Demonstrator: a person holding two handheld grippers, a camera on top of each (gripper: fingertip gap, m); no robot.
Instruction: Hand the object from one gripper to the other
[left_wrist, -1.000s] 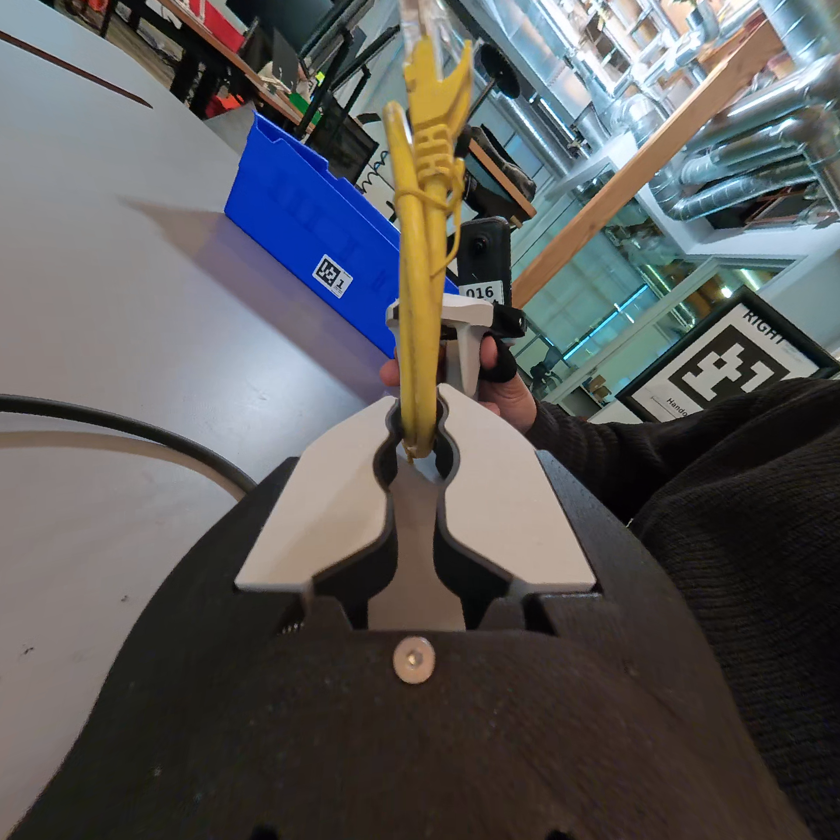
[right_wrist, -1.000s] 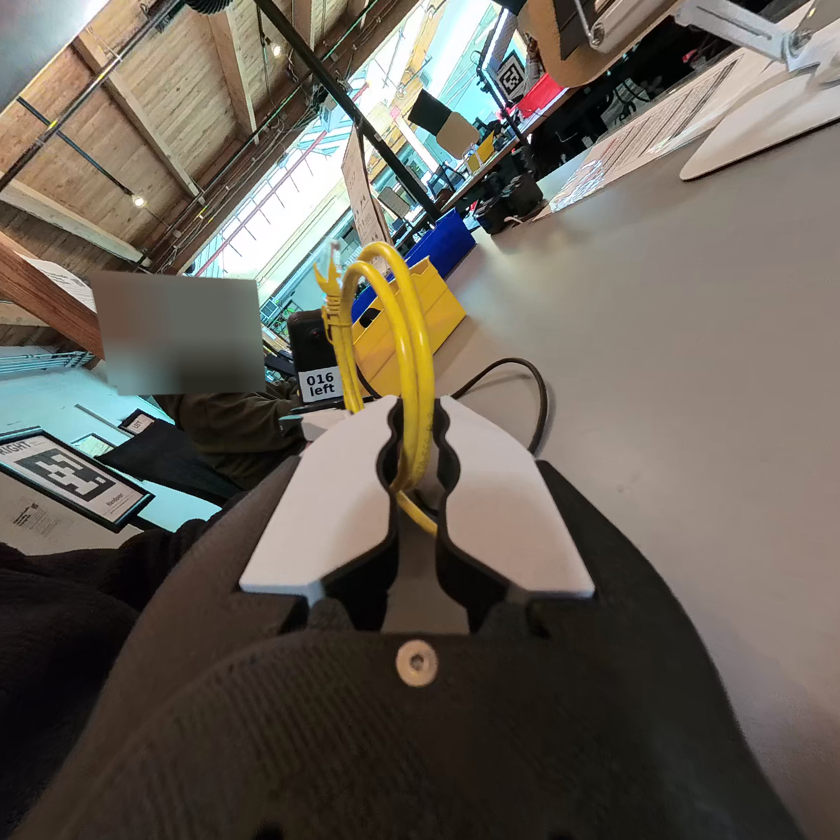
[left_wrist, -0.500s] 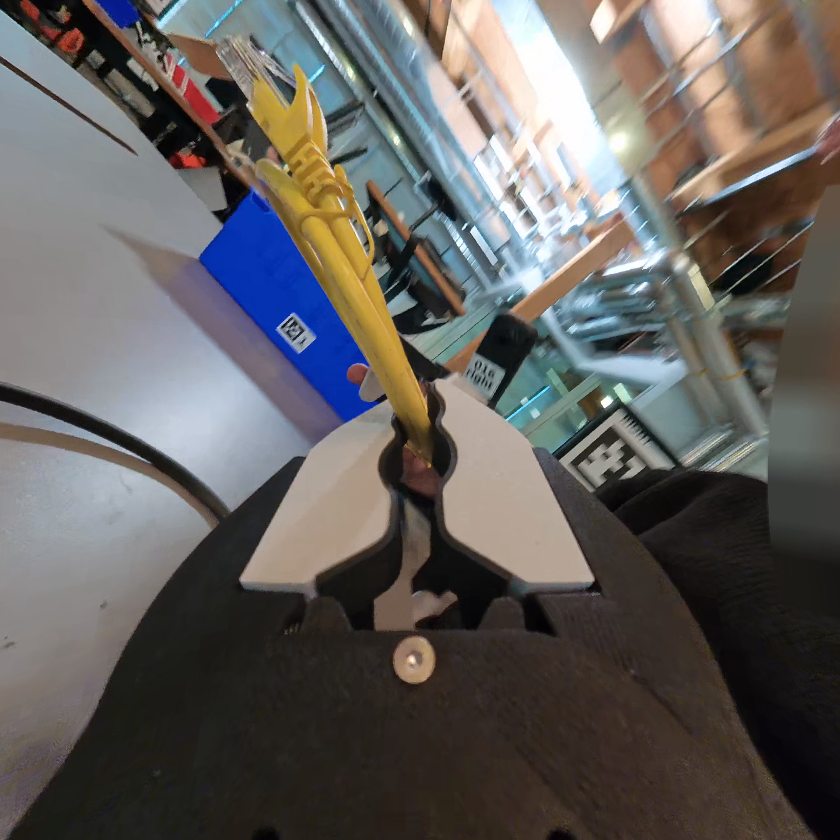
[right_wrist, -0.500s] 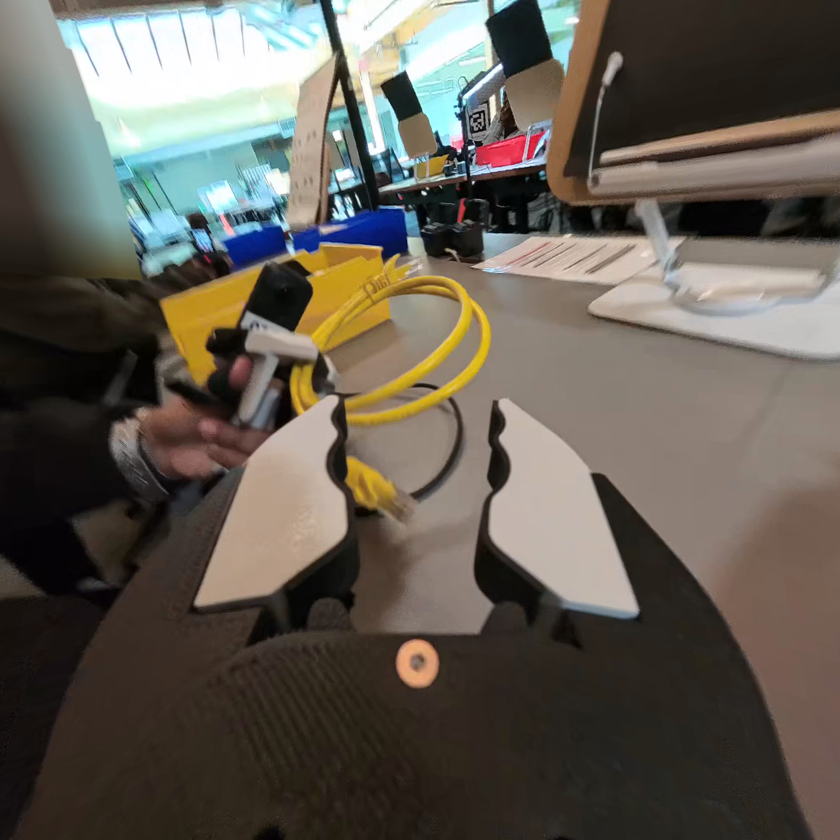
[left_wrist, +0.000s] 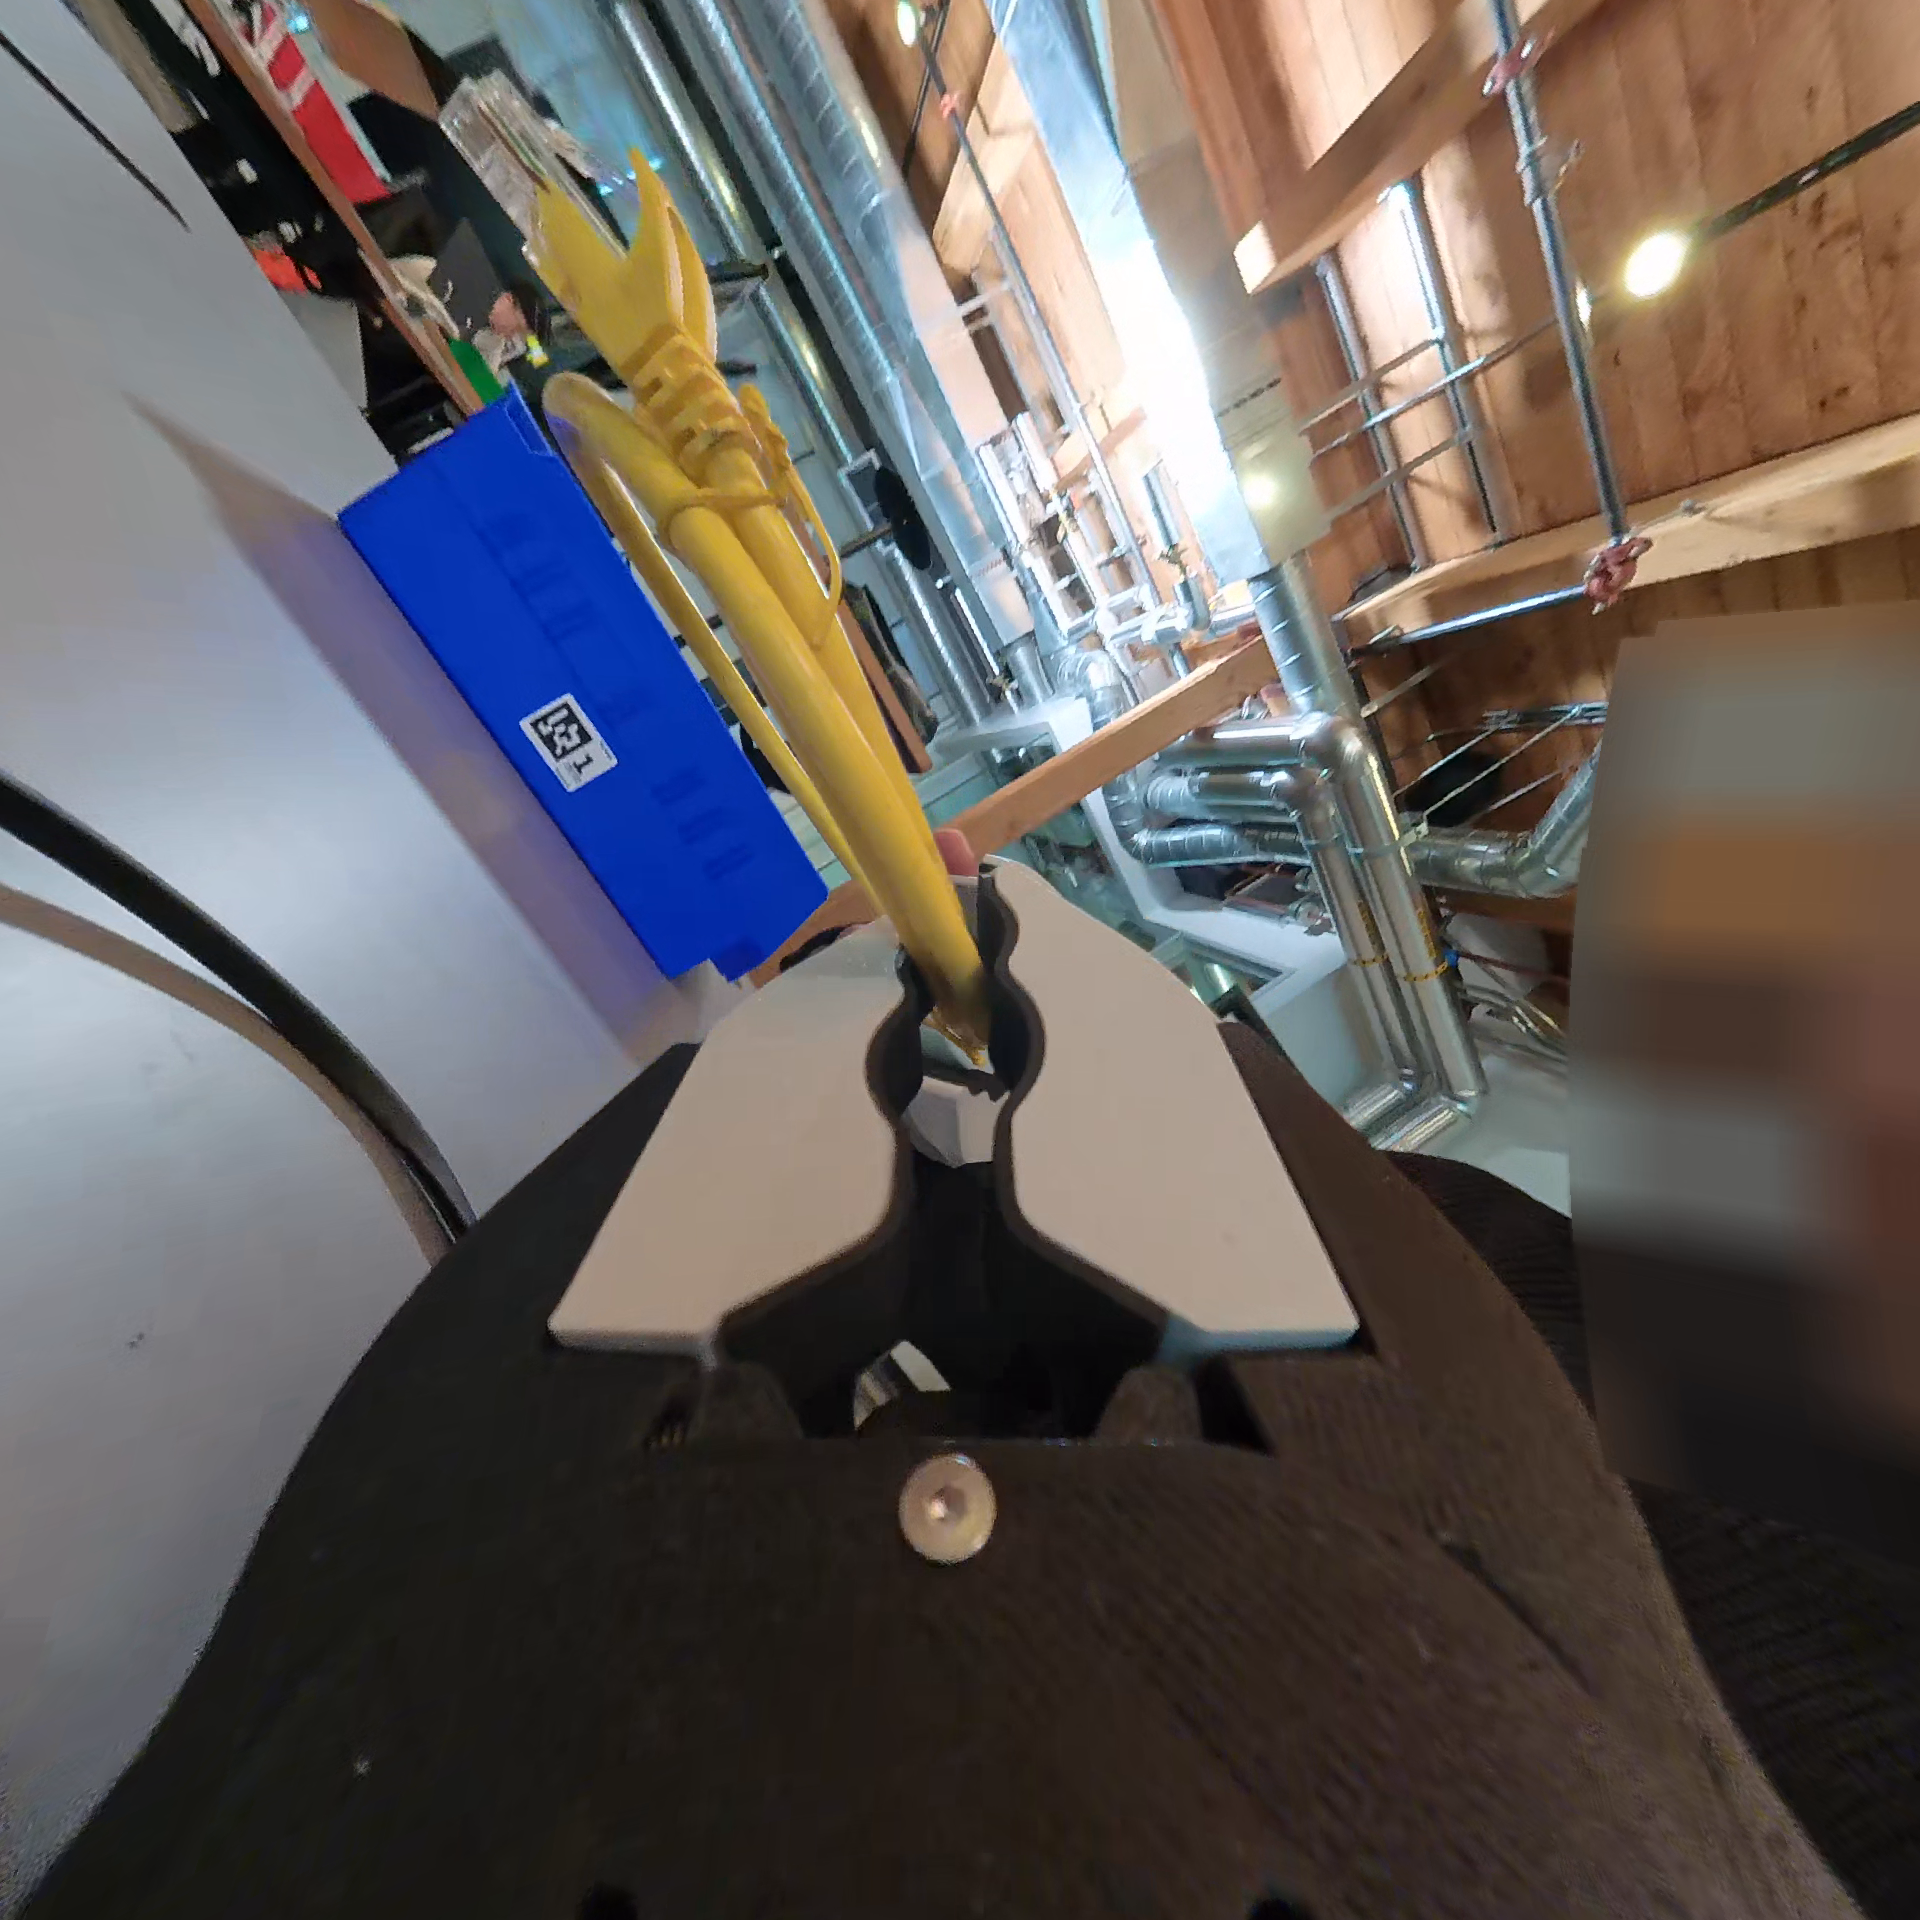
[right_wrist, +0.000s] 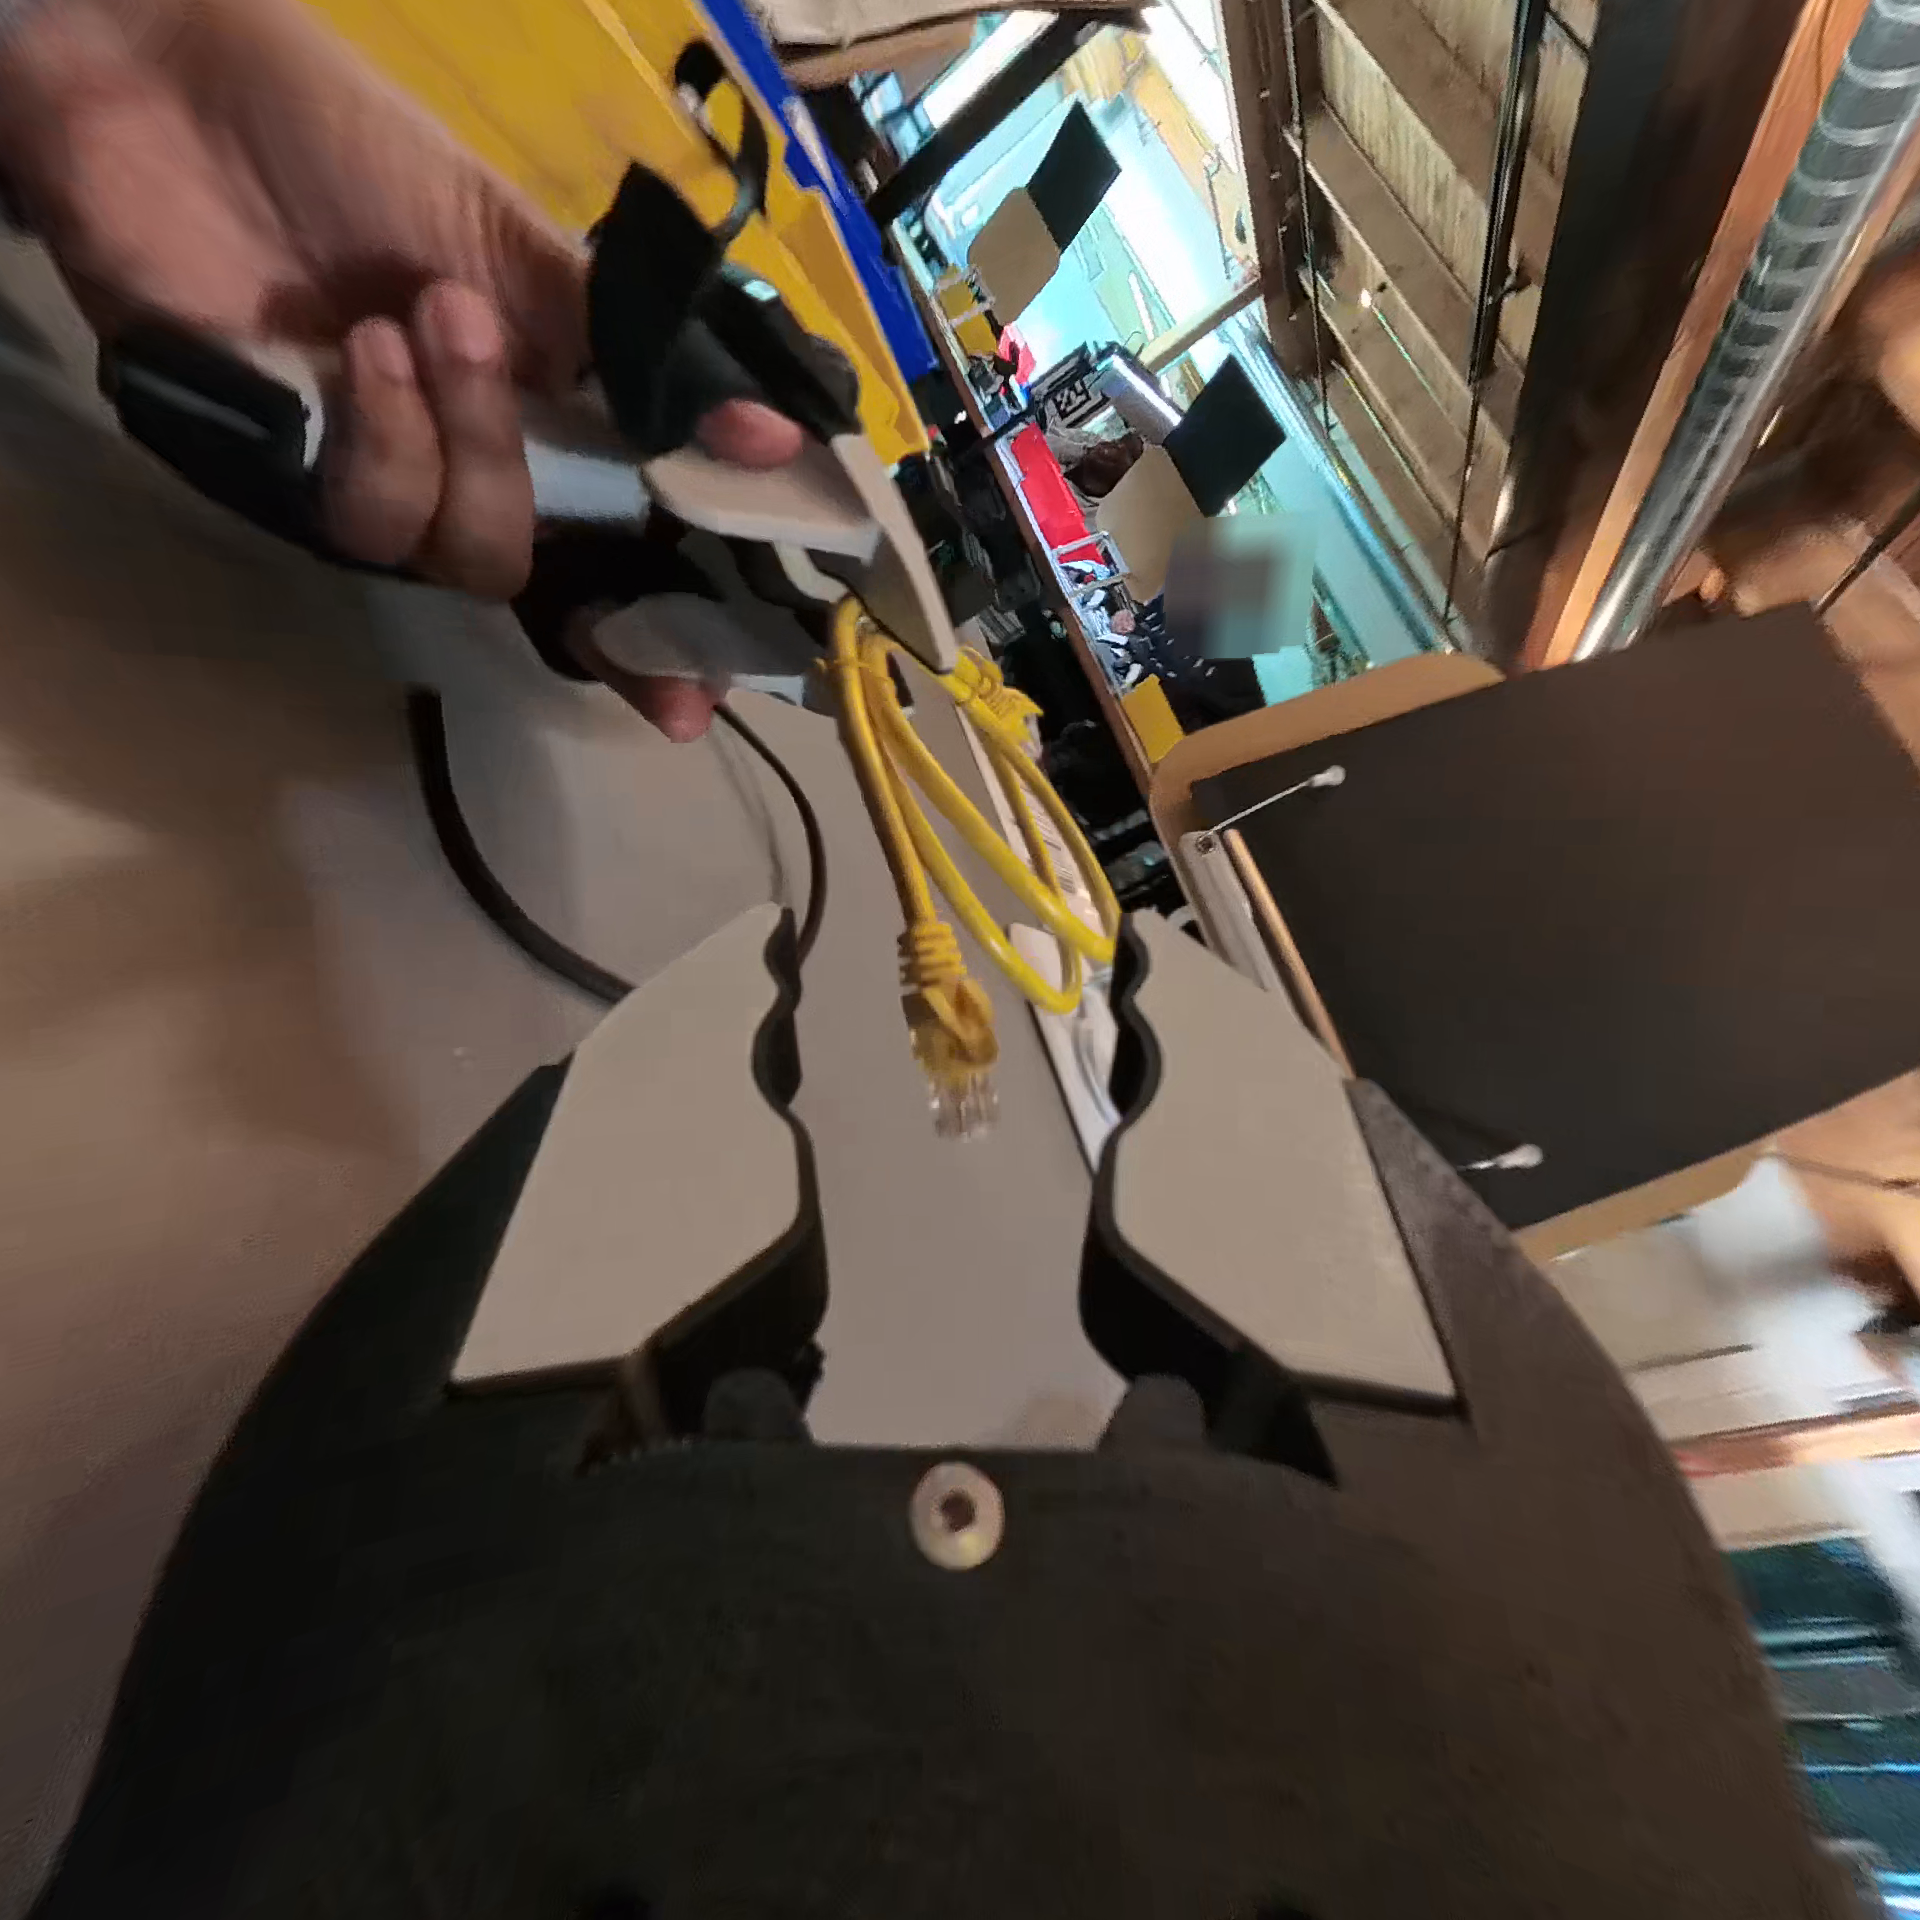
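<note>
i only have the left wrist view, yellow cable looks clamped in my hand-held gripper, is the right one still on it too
Observer: No. The right hand-held gripper is open, its fingers apart with nothing between them.
Operator: where's the rest of the cable
Observer: The yellow cable hangs in a loop from the left hand-held gripper, one plug dangling at the bottom.
Operator: anything below it
Observer: A black cord lies curved on the grey table.
</note>
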